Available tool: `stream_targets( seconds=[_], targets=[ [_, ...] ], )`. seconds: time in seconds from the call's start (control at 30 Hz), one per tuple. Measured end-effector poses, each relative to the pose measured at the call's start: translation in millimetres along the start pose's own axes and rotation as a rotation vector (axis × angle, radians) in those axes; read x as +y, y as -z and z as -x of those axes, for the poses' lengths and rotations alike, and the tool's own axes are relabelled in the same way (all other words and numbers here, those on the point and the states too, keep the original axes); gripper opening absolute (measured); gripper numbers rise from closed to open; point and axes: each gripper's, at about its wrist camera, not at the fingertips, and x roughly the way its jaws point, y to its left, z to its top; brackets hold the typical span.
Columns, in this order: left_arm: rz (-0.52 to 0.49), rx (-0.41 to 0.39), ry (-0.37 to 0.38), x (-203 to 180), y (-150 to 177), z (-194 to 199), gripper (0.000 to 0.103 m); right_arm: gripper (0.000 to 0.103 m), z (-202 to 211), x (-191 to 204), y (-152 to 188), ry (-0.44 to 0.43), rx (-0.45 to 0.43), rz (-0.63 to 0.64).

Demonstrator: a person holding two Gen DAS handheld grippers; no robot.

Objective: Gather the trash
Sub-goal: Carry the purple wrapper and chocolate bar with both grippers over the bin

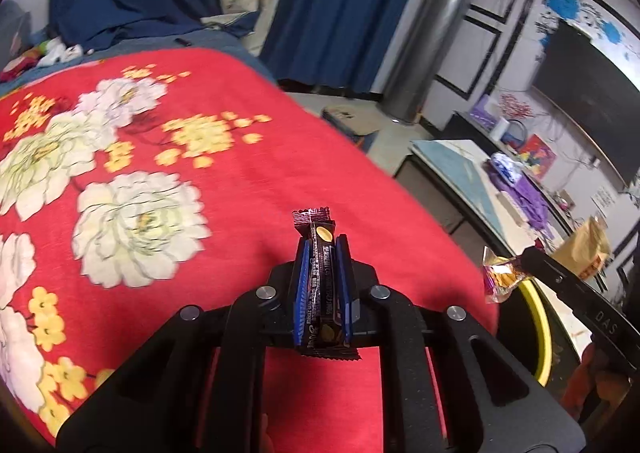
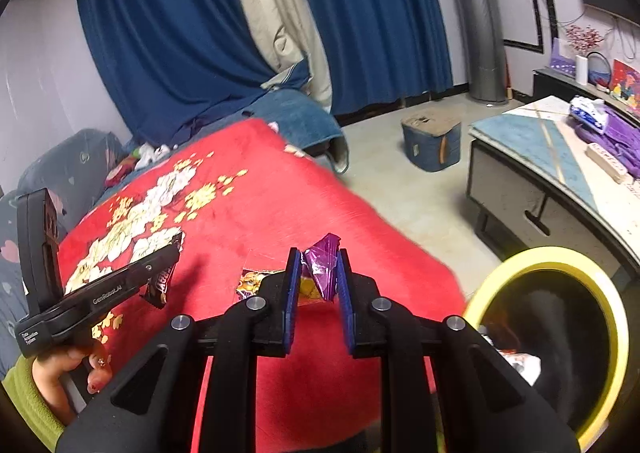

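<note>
In the left wrist view my left gripper [image 1: 322,249] is shut on a dark brown candy-bar wrapper [image 1: 320,285], which stands upright between the blue pads above the red floral blanket [image 1: 240,189]. My right gripper [image 2: 318,257] is shut on a crumpled purple wrapper [image 2: 324,269]. The same purple and gold wrapper [image 1: 498,279] shows at the right of the left wrist view. The left gripper [image 2: 174,253] with its dark wrapper [image 2: 160,287] shows at the left of the right wrist view, held by a hand in a green sleeve. Another clear, orange-printed wrapper [image 2: 250,281] lies on the blanket. A yellow-rimmed black bin [image 2: 500,273] stands at the right.
The bed's edge drops to a bare floor on the right. A low table [image 2: 520,157] with purple cloth and a tissue pack stands beyond the bin. A blue box stool [image 2: 432,141], a silver column [image 2: 480,33] and blue curtains [image 2: 160,33] are at the back.
</note>
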Motion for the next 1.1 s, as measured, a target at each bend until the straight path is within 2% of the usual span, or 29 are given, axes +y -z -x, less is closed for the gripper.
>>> stream_targets(
  seconds=[0.33,0.6,1.1],
  targets=[
    [-0.097,-0.023,0.118,-65.3,0.7,11.1,0.008,0.018,46.0,-42.5,7.9,0.071,-0.056,-0.031],
    [-0.175,-0.028,0.181,-108.4,7.7,15.2,0.008,0.018,70.8,-69.8,19.3,0.116,-0.076,-0.072],
    [-0.286,-0.009,0.274,-162.8,27.4,14.7,0.008,0.018,102.9,-110.2,32.3,0.194,-0.122,-0.154]
  ],
)
